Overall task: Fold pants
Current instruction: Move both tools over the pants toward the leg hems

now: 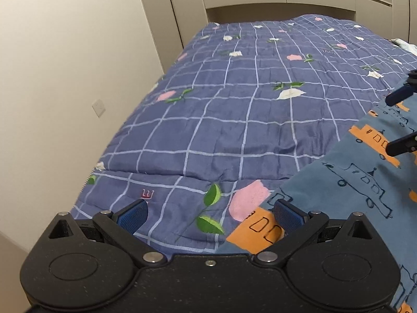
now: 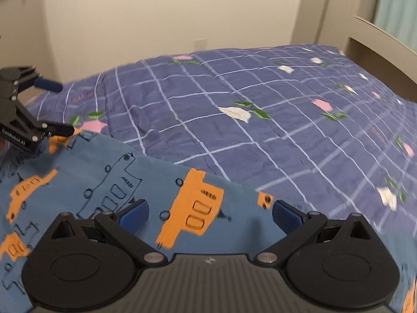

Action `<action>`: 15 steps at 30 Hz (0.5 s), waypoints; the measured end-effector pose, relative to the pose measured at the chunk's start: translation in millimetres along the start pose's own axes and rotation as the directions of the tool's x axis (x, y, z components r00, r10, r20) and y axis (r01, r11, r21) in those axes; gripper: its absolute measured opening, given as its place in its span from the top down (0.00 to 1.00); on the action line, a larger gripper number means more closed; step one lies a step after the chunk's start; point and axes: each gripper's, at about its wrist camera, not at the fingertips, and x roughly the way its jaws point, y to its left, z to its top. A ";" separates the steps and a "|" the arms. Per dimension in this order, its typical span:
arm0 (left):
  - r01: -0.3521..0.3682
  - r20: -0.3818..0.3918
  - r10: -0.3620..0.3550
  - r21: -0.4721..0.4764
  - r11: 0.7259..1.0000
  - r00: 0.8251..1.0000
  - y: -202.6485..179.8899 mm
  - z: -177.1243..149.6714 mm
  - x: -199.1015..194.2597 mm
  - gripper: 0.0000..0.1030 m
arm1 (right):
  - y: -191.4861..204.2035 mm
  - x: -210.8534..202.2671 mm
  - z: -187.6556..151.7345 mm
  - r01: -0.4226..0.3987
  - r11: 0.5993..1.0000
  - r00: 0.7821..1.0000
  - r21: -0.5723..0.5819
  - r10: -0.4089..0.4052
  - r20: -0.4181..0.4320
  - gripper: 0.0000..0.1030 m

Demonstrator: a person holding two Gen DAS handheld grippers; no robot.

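Both claws, left gripper [image 1: 211, 215] and right gripper [image 2: 210, 215], gape empty at frame bottom over blue truck-printed cotton pants [image 2: 109, 182]; no finished fold shows; folding apparently remains.

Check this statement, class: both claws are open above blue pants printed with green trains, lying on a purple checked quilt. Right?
One detail is wrong: the trains on the pants are orange, as the right wrist view shows. The left claw and right claw are open, and the quilt is purple checked.

Pants [image 2: 109, 182] on quilt [image 2: 234, 120], near edge; headboard [image 1: 260, 0] at far end; wall [image 1: 65, 65] left
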 end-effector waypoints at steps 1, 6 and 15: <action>0.017 -0.005 -0.017 -0.007 1.000 1.000 1.9 0.3 3.2 0.00 | -0.4 3.5 2.3 -0.004 1.000 1.000 -0.008 0.004 -0.002 0.00; 0.058 -0.025 -0.058 -0.001 0.998 0.998 2.8 3.2 15.7 0.00 | -4.2 21.5 11.3 -0.013 0.999 0.999 -0.034 0.012 -0.029 0.00; 0.076 -0.081 -0.075 0.012 0.997 0.994 10.1 7.9 32.8 0.00 | -11.0 39.6 16.7 -0.021 0.997 0.998 -0.072 0.016 -0.060 0.00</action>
